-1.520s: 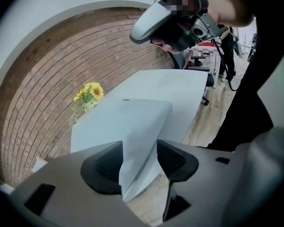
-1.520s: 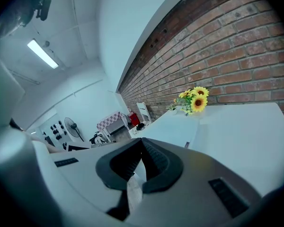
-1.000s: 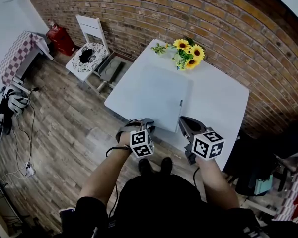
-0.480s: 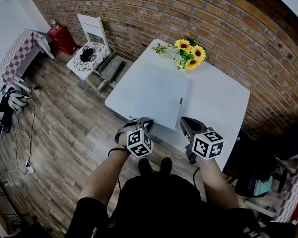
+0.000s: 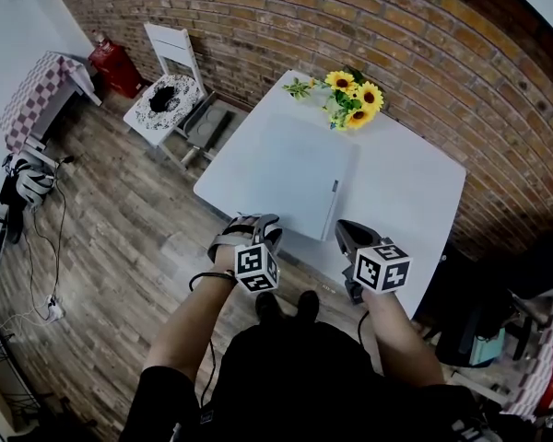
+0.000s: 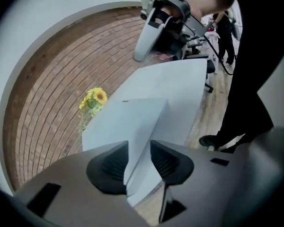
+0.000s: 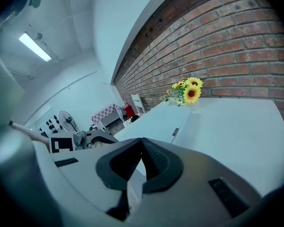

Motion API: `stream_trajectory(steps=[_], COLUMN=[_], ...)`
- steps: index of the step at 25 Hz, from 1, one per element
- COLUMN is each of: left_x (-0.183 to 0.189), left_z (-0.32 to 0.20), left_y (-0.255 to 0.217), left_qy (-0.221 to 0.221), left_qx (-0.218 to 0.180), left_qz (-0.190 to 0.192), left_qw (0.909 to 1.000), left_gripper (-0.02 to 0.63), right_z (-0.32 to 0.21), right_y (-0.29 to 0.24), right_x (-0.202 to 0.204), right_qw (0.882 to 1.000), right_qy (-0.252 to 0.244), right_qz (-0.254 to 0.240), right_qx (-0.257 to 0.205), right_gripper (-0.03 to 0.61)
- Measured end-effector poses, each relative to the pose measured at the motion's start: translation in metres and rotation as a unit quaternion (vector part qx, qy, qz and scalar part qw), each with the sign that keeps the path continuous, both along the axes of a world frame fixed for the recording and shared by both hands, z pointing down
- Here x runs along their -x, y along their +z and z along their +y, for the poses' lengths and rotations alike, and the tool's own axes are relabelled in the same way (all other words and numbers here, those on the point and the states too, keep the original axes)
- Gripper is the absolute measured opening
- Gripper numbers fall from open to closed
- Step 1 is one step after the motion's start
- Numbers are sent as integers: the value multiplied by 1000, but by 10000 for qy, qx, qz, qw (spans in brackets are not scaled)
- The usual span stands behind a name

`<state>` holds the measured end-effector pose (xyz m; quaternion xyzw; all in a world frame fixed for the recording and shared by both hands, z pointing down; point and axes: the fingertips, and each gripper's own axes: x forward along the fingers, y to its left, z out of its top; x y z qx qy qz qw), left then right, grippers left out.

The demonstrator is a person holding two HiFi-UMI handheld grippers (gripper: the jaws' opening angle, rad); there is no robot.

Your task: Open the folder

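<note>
A pale blue-grey folder [image 5: 290, 178] lies shut and flat on the white table [image 5: 405, 201], with a small dark tab at its right edge. My left gripper [image 5: 251, 223] hovers at the folder's near-left corner. Its jaws have just been opening and stand apart. In the left gripper view, the folder [image 6: 142, 115] shows in the gap of the left gripper [image 6: 138, 151], and the pads do not press on it. My right gripper [image 5: 344, 228] is at the table's near edge, right of the folder's near corner. In the right gripper view, the right gripper [image 7: 142, 143] has its tips together on nothing.
Sunflowers [image 5: 352, 99] stand at the table's far edge against the brick wall. Left of the table are a white chair [image 5: 170, 76], a red canister [image 5: 111, 67] and a checkered-cloth table [image 5: 32, 104]. Cables [image 5: 46, 274] lie on the wooden floor.
The left gripper's jaws narrowed half a second ago and have spread again at the folder's near corner. The right gripper has sunk slightly. The folder has not moved.
</note>
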<state>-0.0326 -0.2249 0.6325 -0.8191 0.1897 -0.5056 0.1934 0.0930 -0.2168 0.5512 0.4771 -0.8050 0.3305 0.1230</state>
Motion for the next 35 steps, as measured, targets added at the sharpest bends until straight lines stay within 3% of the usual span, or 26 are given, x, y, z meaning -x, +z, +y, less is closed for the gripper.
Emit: stream_trajectory(steps=[1,8,10,12,17,23,30,32,35], left_x=[-2,-12,-13,-14,-18,-25,-16,-11,0], left_z=[1,-8,-7,-7,-13,-22,-39,-40,-41], left_y=[3,11,9,8,5,-24,-55,-62,-75], left_qy=[69,333,435,456,331,-215,-999,-1247,-1770], left_qx=[-20,-54,-49,-90,-22,-24,249,292,423], left_qz=[-87,-342,-354,-388,-407,423,1435,1713,2328], left_qw=[9999,9988,9984,9982,9986,9989,9843,9769,9553], left_gripper=[171,170,135,60,40,28,20,20,18], right_z=[0,1,3,4,6,1,-20,-24,-29], right_y=[0,2,1,0,2,25,70,77,83], right_x=[1,4,4,3,0,-6,3,6,6], right_qw=[10000,9999,9999,9999,9999,9997,9975,9970,9967], right_qy=[-24,-98,-101,-94,-75,-35,-245,-280,-294], right_qz=[-14,-54,-62,-66,-66,179,487,513,525], right_qx=[0,18,20,20,44,174,453,502,549], right_gripper=[15,15,15,15,15,25,48,49,49])
